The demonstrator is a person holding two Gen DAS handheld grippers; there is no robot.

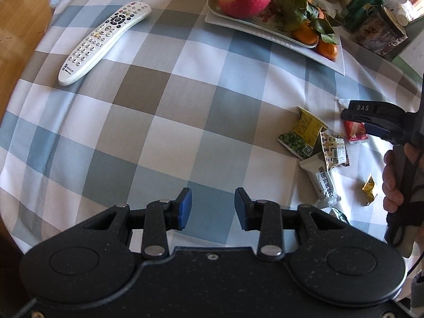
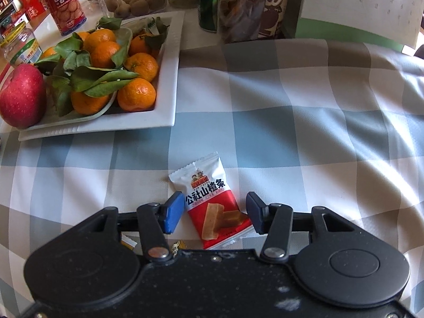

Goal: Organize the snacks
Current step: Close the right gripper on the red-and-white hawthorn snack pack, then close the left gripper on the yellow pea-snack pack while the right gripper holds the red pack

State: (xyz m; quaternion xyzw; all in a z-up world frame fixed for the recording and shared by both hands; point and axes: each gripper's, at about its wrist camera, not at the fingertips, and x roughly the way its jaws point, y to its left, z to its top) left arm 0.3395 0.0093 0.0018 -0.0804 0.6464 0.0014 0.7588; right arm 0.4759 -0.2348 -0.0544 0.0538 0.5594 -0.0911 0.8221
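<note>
Jaws of the right gripper [image 2: 214, 216] stand apart, straddling the red-and-white snack packet [image 2: 216, 206] without pressing it; left gripper [image 1: 213, 208] is open over bare cloth. Packet lies flat at six o'clock from the fruit tray [image 2: 169, 84]. It looks light, crinkly and slippery: best pinched across its middle.

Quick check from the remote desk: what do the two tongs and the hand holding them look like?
Both tongs, left and right, are speckled black plastic with silver pivot pins and blue pads. The right one reads "DAS" in white; a dark cable runs past the hand, above a grey cuff.
</note>
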